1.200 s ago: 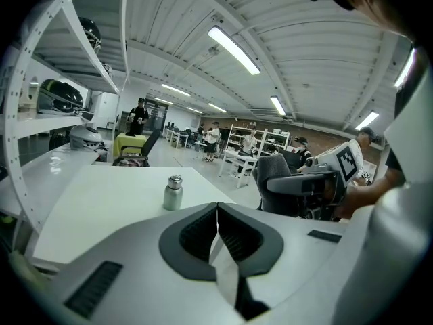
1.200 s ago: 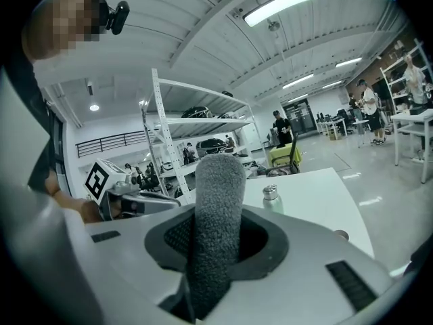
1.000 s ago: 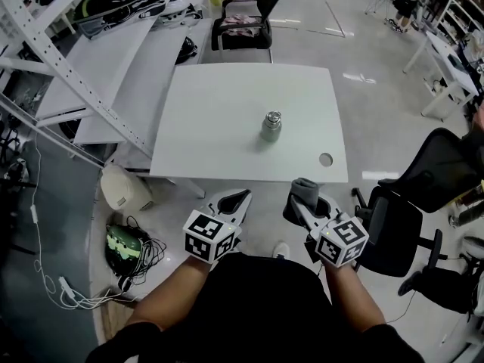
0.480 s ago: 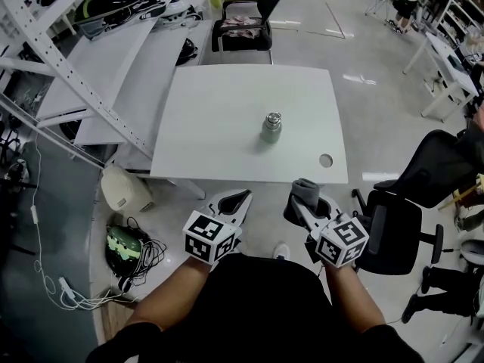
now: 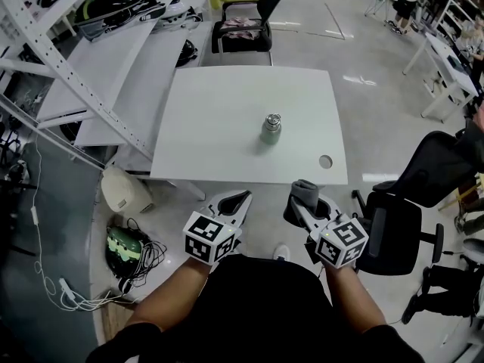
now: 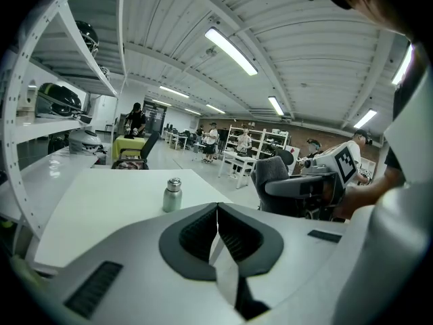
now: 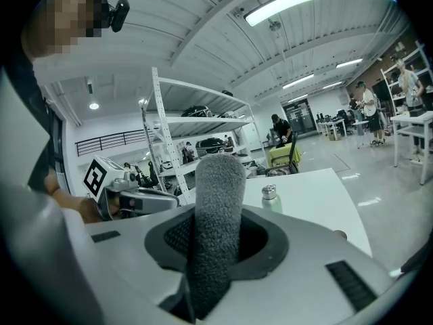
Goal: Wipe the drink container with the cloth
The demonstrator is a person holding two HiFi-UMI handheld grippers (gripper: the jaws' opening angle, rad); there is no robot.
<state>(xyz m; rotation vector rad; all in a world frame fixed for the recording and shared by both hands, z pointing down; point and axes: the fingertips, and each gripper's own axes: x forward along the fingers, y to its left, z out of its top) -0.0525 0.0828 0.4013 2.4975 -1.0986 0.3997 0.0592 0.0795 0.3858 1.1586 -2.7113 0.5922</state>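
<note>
A small green metal bottle [image 5: 271, 128] with a silver cap stands upright near the middle of the white table [image 5: 219, 127]. It also shows in the left gripper view as the bottle [image 6: 172, 195] and in the right gripper view as the bottle [image 7: 270, 199], well ahead of both grippers. My right gripper [image 5: 300, 201] is shut on a folded grey cloth [image 7: 216, 222], which sticks up between its jaws. My left gripper [image 5: 236, 200] is shut with nothing in it. Both grippers hang off the table's near edge, short of the bottle.
A cable hole [image 5: 326, 160] sits near the table's front right corner. A black office chair [image 5: 412, 203] stands at my right, another chair [image 5: 246, 21] beyond the far edge. White shelving [image 5: 83, 59] runs along the left. People stand far off in the room.
</note>
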